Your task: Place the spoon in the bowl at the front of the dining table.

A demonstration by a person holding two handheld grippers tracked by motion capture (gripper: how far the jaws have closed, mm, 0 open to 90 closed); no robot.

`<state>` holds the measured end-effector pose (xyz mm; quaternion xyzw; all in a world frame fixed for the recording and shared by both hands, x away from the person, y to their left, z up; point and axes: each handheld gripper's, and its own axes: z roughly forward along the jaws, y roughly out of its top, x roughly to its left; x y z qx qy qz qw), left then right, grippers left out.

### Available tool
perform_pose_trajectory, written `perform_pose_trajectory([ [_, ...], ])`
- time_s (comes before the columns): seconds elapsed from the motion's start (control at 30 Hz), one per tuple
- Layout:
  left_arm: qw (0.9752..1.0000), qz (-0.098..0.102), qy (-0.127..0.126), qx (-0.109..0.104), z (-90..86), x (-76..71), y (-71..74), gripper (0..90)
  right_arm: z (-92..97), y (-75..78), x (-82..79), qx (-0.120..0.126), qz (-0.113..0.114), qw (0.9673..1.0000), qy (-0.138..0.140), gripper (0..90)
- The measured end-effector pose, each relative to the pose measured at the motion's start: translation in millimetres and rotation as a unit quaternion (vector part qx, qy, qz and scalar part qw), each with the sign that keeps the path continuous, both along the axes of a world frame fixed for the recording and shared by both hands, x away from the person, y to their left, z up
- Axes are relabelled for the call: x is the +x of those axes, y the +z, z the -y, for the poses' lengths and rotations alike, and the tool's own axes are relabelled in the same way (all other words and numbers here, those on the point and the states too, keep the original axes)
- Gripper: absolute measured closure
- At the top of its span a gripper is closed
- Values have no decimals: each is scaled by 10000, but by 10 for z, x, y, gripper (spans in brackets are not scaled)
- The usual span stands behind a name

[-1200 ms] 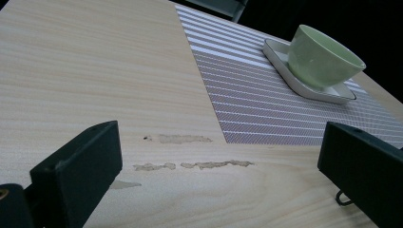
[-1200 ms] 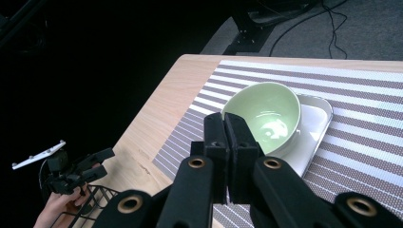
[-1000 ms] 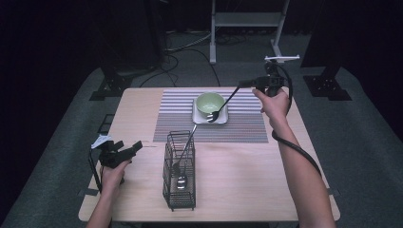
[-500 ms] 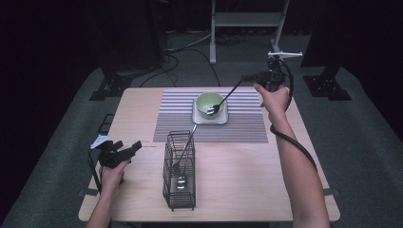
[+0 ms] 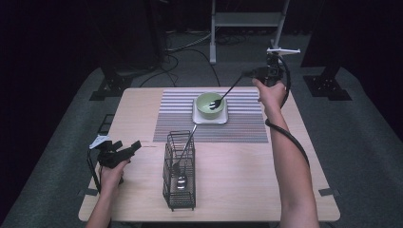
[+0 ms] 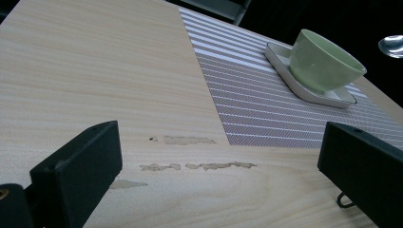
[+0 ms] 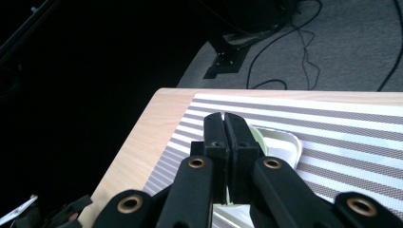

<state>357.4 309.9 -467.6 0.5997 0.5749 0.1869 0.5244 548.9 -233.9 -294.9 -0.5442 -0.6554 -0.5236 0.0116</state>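
Right tool (image 5: 251,75) has its jaws pressed together on the far end of a long spoon (image 5: 223,97), whose handle slopes down from the hand towards seven o'clock until its head hangs over the green bowl (image 5: 209,105). In the right gripper view the two black jaws stand shut edge to edge, with the bowl's white tray (image 7: 283,143) just beyond them. Left tool (image 5: 124,151) rests low at the counter's (image 5: 237,171) eight o'clock corner, jaws spread wide with nothing between them; from its own view the spoon's head (image 6: 391,45) shows above the bowl (image 6: 323,61).

Judging by its look, the spoon is thin metal: light, stiff, and smooth enough to slip or swivel between flat pads. Held at the very tip of the handle, the head sits far from the grip, so any twist of the wrist would swing it widely; a hold nearer the middle of the handle would give steadier control, though the end grip keeps the tool clear of the bowl. The bowl appears to be glazed ceramic, hard and breakable, standing loose on its tray, so the spoon is best set down gently rather than dropped.

At the counter's six o'clock a black wire caddy (image 5: 179,176) holds more cutlery (image 5: 183,161), leaning upright, with the striped mat (image 5: 237,126) between it and the tray.
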Motion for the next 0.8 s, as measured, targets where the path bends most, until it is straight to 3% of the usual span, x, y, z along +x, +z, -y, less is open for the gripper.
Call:
perform_pose_trajectory([
  [0.8,10000,-7,14,-30,7,8,7,0,-92,-262,194,-102,-167,9991,-375,882],
])
